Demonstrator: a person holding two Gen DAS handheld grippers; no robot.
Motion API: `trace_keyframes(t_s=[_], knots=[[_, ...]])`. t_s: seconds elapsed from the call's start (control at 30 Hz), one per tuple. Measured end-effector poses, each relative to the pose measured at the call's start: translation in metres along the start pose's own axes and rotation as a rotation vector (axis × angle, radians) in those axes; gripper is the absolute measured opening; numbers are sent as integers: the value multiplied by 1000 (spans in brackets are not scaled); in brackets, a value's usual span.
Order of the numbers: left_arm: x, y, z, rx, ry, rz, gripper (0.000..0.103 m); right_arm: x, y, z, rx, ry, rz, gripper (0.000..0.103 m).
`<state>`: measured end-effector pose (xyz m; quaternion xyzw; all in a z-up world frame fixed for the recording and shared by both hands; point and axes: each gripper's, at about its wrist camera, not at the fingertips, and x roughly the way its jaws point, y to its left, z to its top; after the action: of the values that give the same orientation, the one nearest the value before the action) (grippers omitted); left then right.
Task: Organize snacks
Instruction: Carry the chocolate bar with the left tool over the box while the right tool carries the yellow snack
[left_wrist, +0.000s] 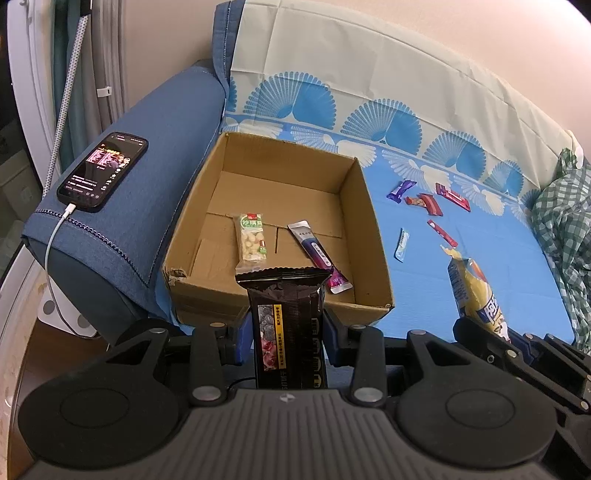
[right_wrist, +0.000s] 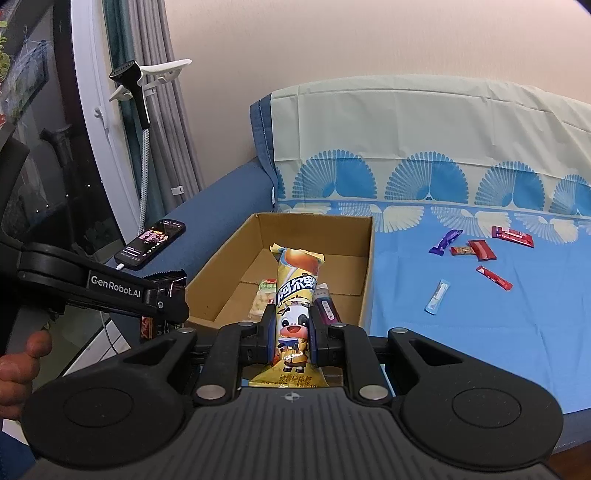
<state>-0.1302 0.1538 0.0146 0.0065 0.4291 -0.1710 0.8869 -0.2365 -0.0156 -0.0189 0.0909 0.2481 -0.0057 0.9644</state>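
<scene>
An open cardboard box (left_wrist: 369, 206) stands on the blue sofa cover, also in the right wrist view (right_wrist: 365, 266). It holds a green nut bar (left_wrist: 252, 240) and a purple-white stick pack (left_wrist: 318, 254). My left gripper (left_wrist: 286, 325) is shut on a black snack pack (left_wrist: 288, 332), held upright at the box's near wall. My right gripper (right_wrist: 292, 332) is shut on a yellow lollipop pack (right_wrist: 295, 295), held upright at the box's near edge. Several small snacks lie loose right of the box, among them a purple one (left_wrist: 400, 190) and a red one (right_wrist: 511, 236).
A phone (left_wrist: 103, 171) on a charging cable lies on the blue sofa armrest (left_wrist: 159, 155) left of the box. A green checked cloth (left_wrist: 565, 229) lies at the far right. A garment steamer (right_wrist: 136, 88) and curtains stand beyond the armrest.
</scene>
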Motion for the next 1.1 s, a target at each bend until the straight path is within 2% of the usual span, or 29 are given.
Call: trace_keyframes(t_s=[0.63,1.1], knots=[[20,9,14,-21,25,9,43,22,6,3,-9,49,-14,17],[42,26,51,-36,4,19,43,58,5,24,-8,64,-22,17]])
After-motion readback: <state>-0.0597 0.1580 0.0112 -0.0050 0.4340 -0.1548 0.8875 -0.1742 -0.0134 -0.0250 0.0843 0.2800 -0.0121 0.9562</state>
